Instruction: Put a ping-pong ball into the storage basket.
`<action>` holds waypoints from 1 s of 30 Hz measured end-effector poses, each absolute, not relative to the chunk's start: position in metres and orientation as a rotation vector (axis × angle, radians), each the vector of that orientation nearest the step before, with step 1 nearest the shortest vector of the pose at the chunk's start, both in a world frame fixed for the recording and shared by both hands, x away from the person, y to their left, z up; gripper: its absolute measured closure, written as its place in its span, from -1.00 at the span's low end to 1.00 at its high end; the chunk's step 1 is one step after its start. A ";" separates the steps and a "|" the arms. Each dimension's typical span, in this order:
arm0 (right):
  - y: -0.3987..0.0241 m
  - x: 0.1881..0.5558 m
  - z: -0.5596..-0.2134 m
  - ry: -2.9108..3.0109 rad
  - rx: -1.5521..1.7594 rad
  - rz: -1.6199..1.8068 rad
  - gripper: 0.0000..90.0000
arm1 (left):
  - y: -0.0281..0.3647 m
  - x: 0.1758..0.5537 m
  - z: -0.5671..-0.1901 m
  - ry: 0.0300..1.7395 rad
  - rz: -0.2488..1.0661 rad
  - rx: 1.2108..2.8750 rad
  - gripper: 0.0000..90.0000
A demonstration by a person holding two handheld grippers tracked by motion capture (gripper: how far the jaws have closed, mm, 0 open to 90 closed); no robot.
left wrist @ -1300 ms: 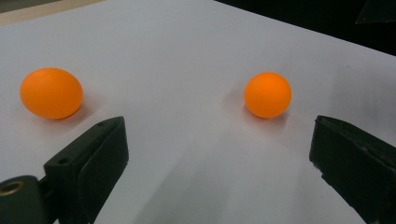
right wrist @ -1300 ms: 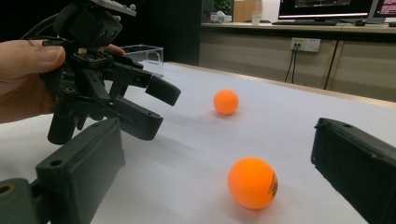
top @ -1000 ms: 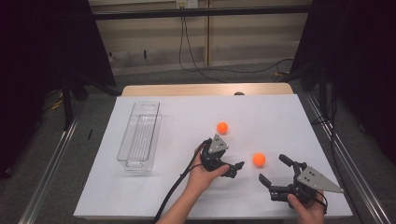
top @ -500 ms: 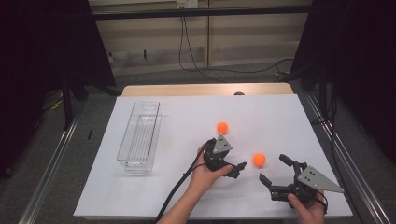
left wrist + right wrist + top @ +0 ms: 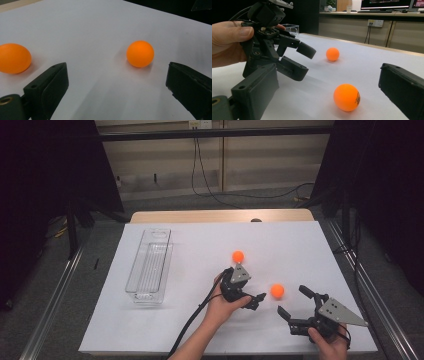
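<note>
Left gripper: my jaws stand spread and empty, low over the white table cover, mouth aimed toward 3 o'clock in the high view.
Right gripper: jaws also spread, nothing between them, resting near the table's front right corner, mouth toward 10 o'clock.
Near ball: orange, on the cover between my two grippers, just beside the left fingertips at their 2 o'clock; touching neither gripper. In the left gripper view it sits ahead of the gap, closer to the right-hand jaw.
Far ball: orange, at 12 o'clock of my left hand, apart from it.
Clear bin: well off at 9 o'clock, empty as far as I can tell.
Risk 1: the ball is off-centre in my left mouth; I judge that one jaw would meet it first on closing and roll it away.
Risk 2: both mouths face the same ball; advancing together could knock the jaws together or nudge it.
Risk 3: a smooth round ball pinched off its middle may squirt out.
Change since a second ago: left gripper has edged toward 3 o'clock, nearer the ball; the balls, bin and right gripper look unmoved.
</note>
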State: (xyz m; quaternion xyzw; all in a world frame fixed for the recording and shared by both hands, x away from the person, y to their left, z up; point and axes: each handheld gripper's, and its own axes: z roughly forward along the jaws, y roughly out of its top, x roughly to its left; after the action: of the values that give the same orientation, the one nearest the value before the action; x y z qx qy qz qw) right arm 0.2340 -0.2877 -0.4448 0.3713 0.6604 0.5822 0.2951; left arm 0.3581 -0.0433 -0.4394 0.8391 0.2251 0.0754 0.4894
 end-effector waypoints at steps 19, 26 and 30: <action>-0.288 0.234 -0.445 1.757 0.985 1.549 -0.95 | -0.051 0.361 -0.446 0.555 0.137 2.060 -0.94; -0.288 0.234 -0.444 1.757 0.983 1.550 -0.96 | -0.057 0.363 -0.446 0.564 0.113 2.064 -0.94; -0.288 0.234 -0.444 1.757 0.983 1.550 -0.96 | -0.061 0.363 -0.446 0.557 0.114 2.088 -0.93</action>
State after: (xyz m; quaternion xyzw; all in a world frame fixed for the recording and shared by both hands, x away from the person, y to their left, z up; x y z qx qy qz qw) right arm 0.2339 -0.2879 -0.4443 0.3695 0.6607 0.5826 0.2958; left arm 0.3631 -0.0609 -0.4463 0.8519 0.2274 0.0466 0.4694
